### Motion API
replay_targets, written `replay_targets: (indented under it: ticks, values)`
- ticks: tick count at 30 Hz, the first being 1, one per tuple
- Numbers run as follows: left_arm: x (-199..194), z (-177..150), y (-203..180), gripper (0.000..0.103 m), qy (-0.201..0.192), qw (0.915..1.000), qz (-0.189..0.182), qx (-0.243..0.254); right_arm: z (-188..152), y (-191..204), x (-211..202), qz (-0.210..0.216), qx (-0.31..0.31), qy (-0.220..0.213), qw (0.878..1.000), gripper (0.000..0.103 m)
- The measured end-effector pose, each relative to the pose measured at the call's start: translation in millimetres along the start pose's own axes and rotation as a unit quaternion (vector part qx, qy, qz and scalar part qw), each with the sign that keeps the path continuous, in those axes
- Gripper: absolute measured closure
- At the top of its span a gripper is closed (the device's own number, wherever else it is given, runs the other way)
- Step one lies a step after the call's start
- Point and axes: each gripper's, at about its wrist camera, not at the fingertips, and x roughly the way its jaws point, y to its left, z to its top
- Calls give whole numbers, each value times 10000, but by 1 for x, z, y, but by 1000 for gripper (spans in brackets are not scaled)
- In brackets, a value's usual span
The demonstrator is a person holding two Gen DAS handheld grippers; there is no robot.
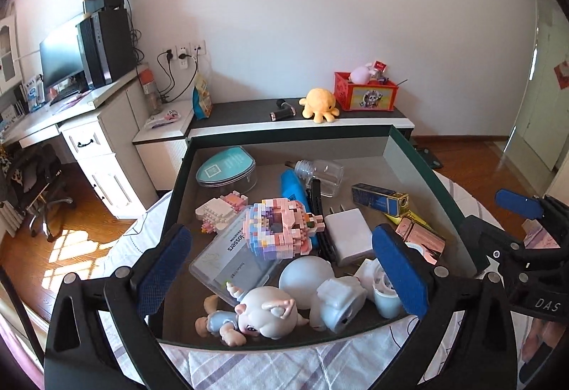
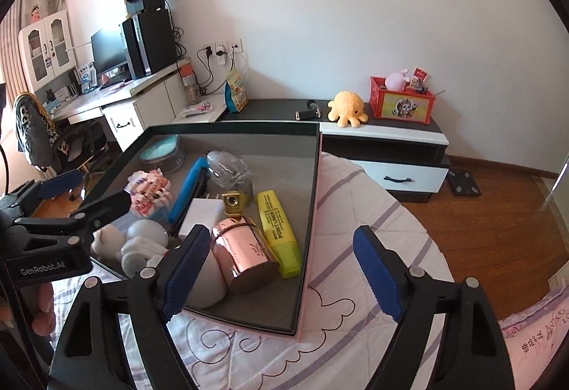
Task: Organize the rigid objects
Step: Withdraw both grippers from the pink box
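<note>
At the far left of the dark tray [image 1: 426,173], which sat on the quilted bed [image 2: 373,212], a teal-lidded round tin [image 1: 226,169] stood in the back corner. Next came a small white brick model [image 1: 217,212], a clear flosser box [image 1: 234,258] and the pink brick donut [image 1: 281,230] lying partly on it. Toward the front rim lay a pale unicorn figurine [image 1: 263,311] and a white ball [image 1: 306,274].

The left gripper [image 1: 281,276] hovered over this front part with its 2 blue-padded fingers [image 1: 398,269] spread wide and nothing between them.

Further right lay a blue tube [image 1: 293,189], a clear glass bottle [image 1: 322,171], a white plug adapter [image 1: 350,233], a blue-and-gold box [image 1: 378,199], a rose-gold cylinder [image 2: 245,256] and a yellow highlighter [image 2: 279,230] along the right wall.

The right gripper [image 2: 277,272] hung at the tray's near right corner, its fingers [image 2: 378,274] likewise wide apart and empty (one over the cylinder, one over the quilt).

All the rigid pieces in view already lay inside the tray, jumbled and overlapping. That fits either gathering just completed or sorting yet to come, so the step could not be settled. Any pick here would call for narrowing onto 1 piece without nudging its touching neighbours.
</note>
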Motion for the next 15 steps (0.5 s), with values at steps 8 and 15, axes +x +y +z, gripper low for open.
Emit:
replay_targets:
  ticks: [8, 15]
  values:
    - [-34, -7, 6, 0, -127, 9998, -107, -78, 2, 30, -25, -26, -223, -159, 9996, 0]
    - [-76, -16, 13, 0, -436, 9989, -129, -143, -4, 45, -65, 33, -163, -427, 9989, 0]
